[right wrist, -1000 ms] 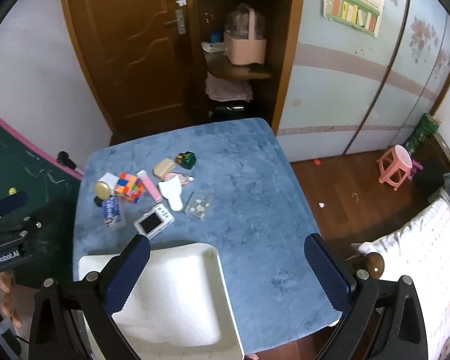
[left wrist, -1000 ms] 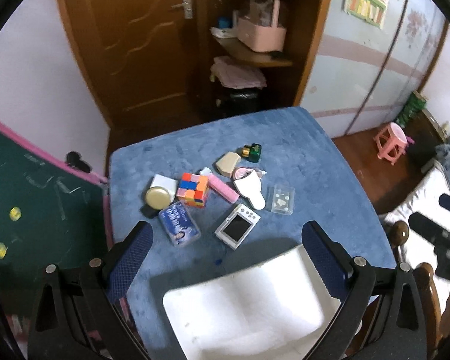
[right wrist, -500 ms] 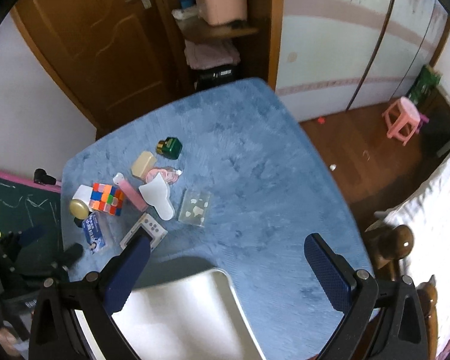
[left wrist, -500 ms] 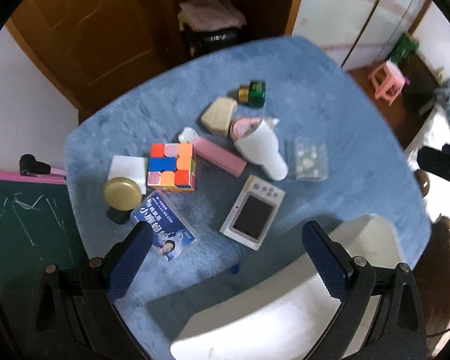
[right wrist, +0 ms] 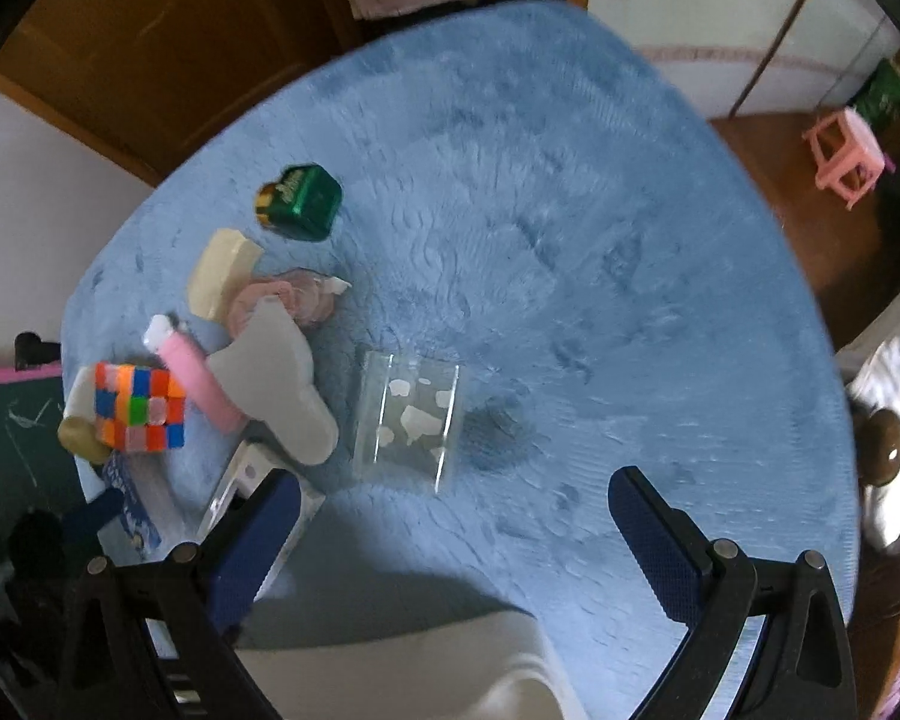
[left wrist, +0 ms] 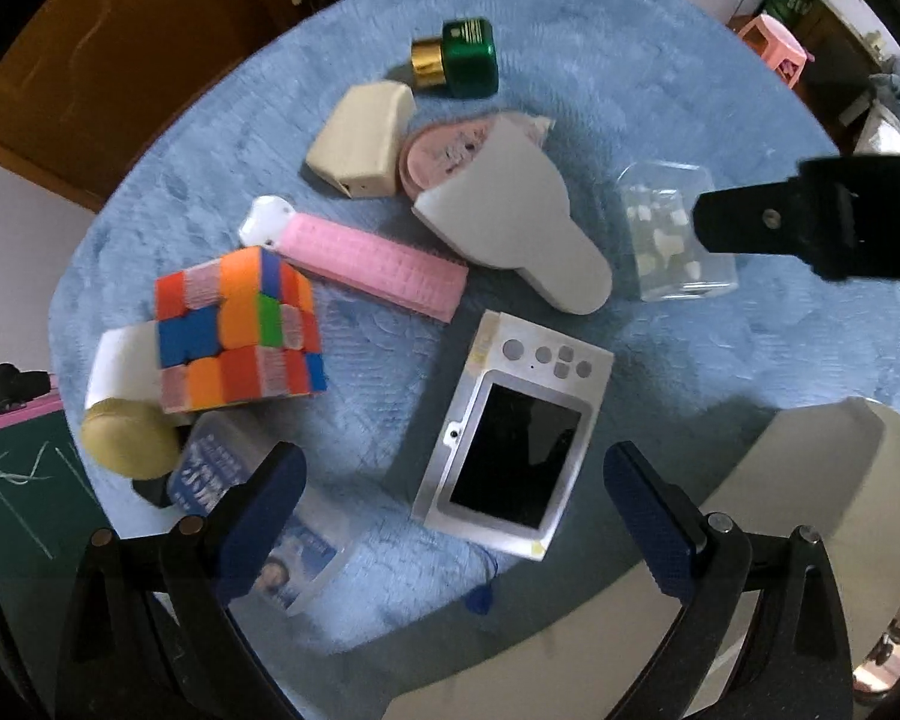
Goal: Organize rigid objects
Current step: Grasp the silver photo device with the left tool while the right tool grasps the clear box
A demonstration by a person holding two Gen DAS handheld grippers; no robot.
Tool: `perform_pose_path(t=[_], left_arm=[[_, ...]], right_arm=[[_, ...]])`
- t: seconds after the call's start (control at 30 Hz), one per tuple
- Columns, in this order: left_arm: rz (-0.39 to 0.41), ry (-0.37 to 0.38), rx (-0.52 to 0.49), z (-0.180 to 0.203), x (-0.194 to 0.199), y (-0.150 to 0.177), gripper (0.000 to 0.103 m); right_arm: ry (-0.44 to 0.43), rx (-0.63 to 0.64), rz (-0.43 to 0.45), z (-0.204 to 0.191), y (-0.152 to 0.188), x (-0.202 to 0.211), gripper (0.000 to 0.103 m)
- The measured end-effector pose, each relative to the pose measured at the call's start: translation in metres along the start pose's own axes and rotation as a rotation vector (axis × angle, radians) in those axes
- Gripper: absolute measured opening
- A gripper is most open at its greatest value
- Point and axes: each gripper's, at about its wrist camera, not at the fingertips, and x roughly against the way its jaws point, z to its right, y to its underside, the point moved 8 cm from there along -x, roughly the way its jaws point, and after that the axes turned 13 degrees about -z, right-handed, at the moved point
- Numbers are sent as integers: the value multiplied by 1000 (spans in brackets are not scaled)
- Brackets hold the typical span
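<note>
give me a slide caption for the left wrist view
Open left gripper poised over a white handheld device amid clutter on a blue cloth, white tray nearby.

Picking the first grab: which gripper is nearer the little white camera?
Left. The left gripper hangs open right over the camera, which lies between its fingers. The right gripper is open beside it; the camera sits under its left finger.

Plush blue on the surface [left wrist: 660, 90]. Orange, blue, red, green and pale pink squares on the cube [left wrist: 240, 330]. Dark green with a gold cap on the bottle [left wrist: 459, 60]. Ribbed pink on the case [left wrist: 378, 264]. White with a black screen on the camera [left wrist: 513, 438]. Cream on the tray [left wrist: 810, 516]. Clear with white flecks on the box [right wrist: 411, 414]. Navy pads on each tool: left [left wrist: 453, 516], right [right wrist: 456, 540].
</note>
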Motion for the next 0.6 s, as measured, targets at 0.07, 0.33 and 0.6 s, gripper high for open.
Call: perform_pose_path(t=[0.07,0.33,0.6], left_arm=[[-9,-3,-4,-1,-5,-2,100],[4,-23,-37,0,-13,-10,100],[13,-6,-56,2,-15,-26,100]], right_arm=[[-23,-10,-26,-2,-6,-11,92],[-68,-67,-68,-4,-23,-36,83],[-63,-85,-105,-7,-30,-55,75]])
